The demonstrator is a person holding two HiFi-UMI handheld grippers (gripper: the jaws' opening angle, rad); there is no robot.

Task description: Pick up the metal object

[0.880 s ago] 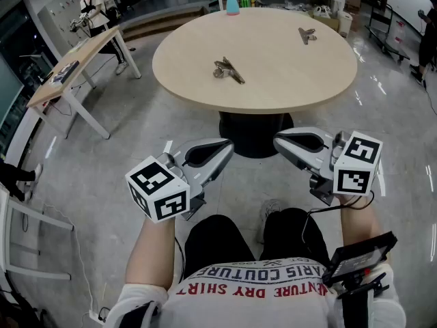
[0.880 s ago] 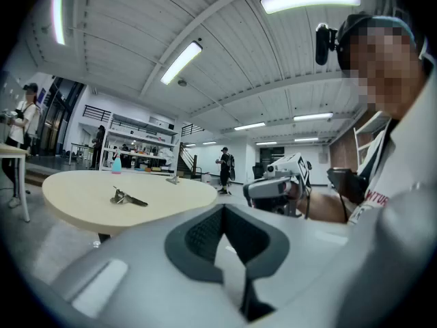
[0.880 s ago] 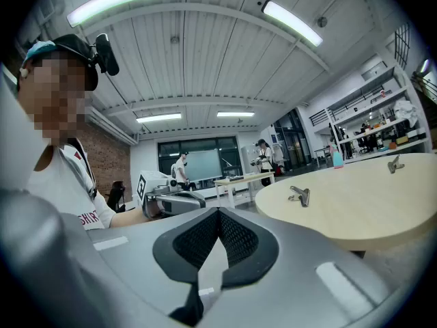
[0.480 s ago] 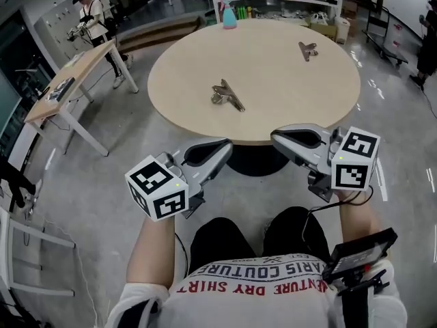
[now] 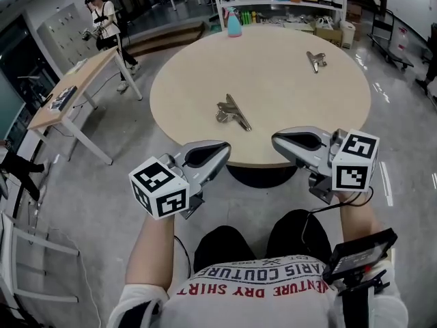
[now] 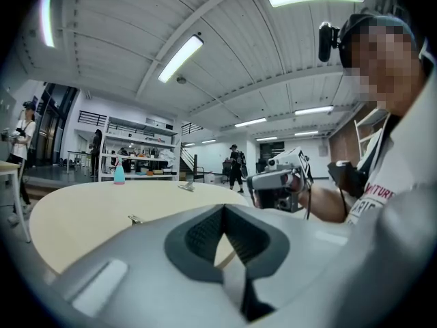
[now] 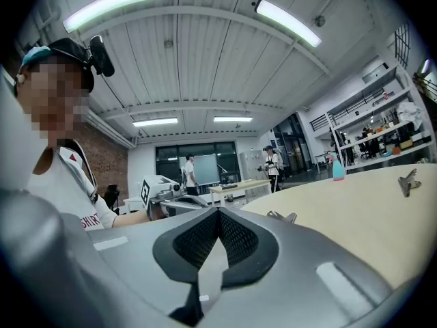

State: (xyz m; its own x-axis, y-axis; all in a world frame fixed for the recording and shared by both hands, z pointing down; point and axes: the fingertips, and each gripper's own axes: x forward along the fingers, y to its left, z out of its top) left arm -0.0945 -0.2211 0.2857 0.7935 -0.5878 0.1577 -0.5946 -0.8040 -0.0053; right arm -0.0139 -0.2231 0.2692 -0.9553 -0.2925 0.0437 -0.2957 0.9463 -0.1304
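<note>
Round wooden table (image 5: 273, 67) on glossy grey floor (image 5: 136, 149).

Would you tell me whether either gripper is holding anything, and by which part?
Nothing is held: the left gripper and right gripper are shut and empty; the nearer silver metal clip lies on the round beige table.

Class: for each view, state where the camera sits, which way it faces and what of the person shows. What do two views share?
Head view: on the head, facing steeply down; round table, left gripper, right gripper, forearms, lap.
Left gripper view: on that gripper, facing along its shut jaws toward the right gripper; shirt shows.
Right gripper view: mirrored, facing the left gripper; shirt shows.
Shared: both gripper views show table and metal clip.
</note>
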